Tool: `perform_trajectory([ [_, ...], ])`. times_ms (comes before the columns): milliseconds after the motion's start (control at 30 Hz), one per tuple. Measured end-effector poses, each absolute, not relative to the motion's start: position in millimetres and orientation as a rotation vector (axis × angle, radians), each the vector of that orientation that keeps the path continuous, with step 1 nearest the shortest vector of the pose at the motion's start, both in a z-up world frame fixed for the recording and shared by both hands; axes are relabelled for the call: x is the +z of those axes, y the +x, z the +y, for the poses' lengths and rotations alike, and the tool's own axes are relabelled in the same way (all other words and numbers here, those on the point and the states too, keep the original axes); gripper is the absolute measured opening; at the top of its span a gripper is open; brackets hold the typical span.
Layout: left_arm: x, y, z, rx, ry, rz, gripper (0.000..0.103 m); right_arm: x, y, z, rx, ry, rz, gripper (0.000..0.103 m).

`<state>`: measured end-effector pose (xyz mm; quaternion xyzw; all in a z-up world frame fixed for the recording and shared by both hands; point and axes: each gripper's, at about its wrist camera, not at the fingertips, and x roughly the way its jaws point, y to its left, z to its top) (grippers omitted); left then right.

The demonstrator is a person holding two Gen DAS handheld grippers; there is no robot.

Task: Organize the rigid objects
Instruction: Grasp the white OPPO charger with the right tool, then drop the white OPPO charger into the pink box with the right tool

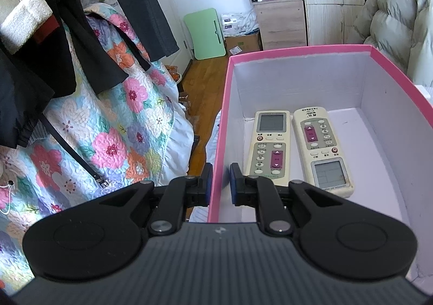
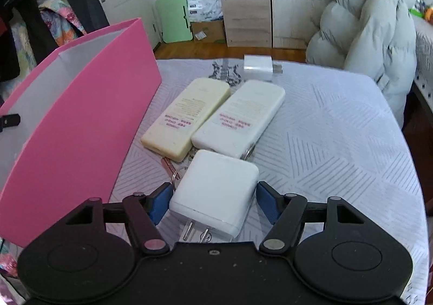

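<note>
In the right wrist view, a white square plastic charger block (image 2: 216, 191) with two metal prongs is seen low in the centre of the frame, lying flat on the grey line-patterned tablecloth (image 2: 338, 142). It sits directly between the blue pads of the right gripper (image 2: 213, 203), which stands spread to either side of it; a thin gap seems to remain at each pad, so the block is judged not yet squeezed. The prongs point back toward the camera, so the block's axis runs along the gripper's line, and its two smooth flat sides are presented to the pads. Just beyond it, toward mid-frame, two cream rectangular remote controls (image 2: 216, 115) lie face down side by side, with a smaller white adapter (image 2: 258, 67) farther up.

In the left wrist view, the left gripper (image 1: 218, 183) is clamped on the near wall of the pink cardboard box (image 1: 297, 52), which fills the right half of the frame. Two more cream remotes (image 1: 297, 148) lie face up on its floor.

The right gripper is the nearer one to the block.
</note>
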<state>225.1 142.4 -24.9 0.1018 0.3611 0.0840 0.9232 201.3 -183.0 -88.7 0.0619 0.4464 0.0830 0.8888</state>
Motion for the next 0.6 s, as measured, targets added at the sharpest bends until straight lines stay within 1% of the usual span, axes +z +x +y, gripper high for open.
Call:
perform_trajectory([
  [67, -24.9, 226.7, 140.7, 0.182, 0.228, 0.757, 0.015, -90.4, 200.1, -183.1, 0.168, 0.122, 0.922, 0.068],
  [200, -23.9, 225.5, 135.1, 0.191, 0.253, 0.745, 0.015, -89.9, 194.6, -186.1, 0.167, 0.120, 0.909, 0.068],
  [333, -19.7, 225.1, 139.5, 0.183, 0.208, 0.742, 0.015, -88.6, 188.8, -191.4, 0.187, 0.144, 0.902, 0.068],
  [600, -20.1, 224.5, 138.6, 0.170, 0.198, 0.739, 0.015, -67.8, 179.9, -189.8, 0.222, 0.142, 0.847, 0.067],
])
